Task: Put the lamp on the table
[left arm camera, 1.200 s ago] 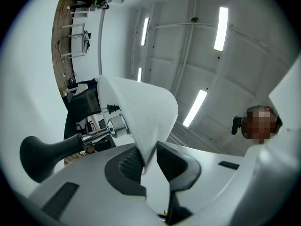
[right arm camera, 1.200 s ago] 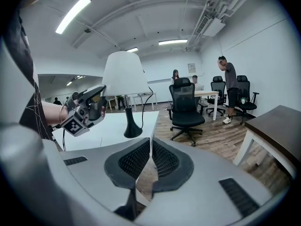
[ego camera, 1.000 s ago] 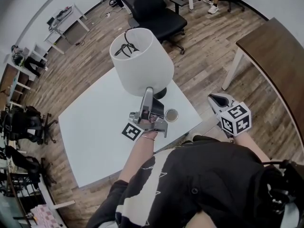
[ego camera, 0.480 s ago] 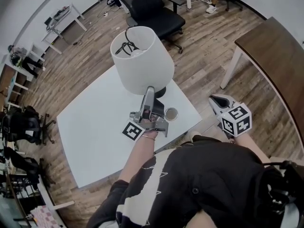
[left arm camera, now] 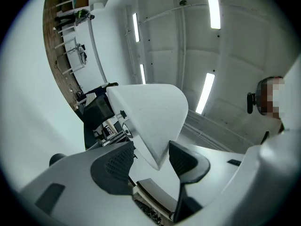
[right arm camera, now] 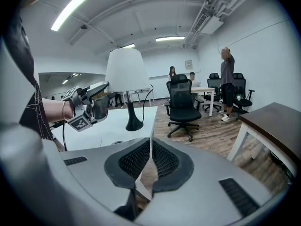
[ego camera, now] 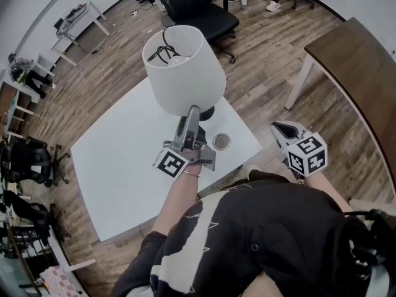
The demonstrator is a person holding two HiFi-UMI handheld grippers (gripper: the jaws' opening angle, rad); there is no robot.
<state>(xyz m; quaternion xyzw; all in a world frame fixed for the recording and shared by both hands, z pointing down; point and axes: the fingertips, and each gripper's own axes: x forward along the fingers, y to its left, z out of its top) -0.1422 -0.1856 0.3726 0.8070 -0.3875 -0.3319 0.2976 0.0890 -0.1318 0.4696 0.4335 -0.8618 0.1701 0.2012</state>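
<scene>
Overhead, the lamp [ego camera: 184, 73] stands on the white table [ego camera: 117, 166], base near its edge. Left gripper view: my left gripper [left arm camera: 157, 157] has just been opening, shade rim [left arm camera: 155, 142] loose between the jaws, so a crooked retreat could tip it. Right gripper view: my right gripper [right arm camera: 151, 161] is closed, empty.

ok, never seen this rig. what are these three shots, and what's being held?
No robot: a person holds a hand-held gripper in each hand. The top-down shot comes from a camera on their head; the other two cameras ride one on each, looking along its jaws. A white table carries the upright lamp and a small round object. The left hand-held gripper has just been opening its jaws; the shade's lower rim sits between them, unpinched. The right hand-held gripper is shut and empty, beside the table.
</scene>
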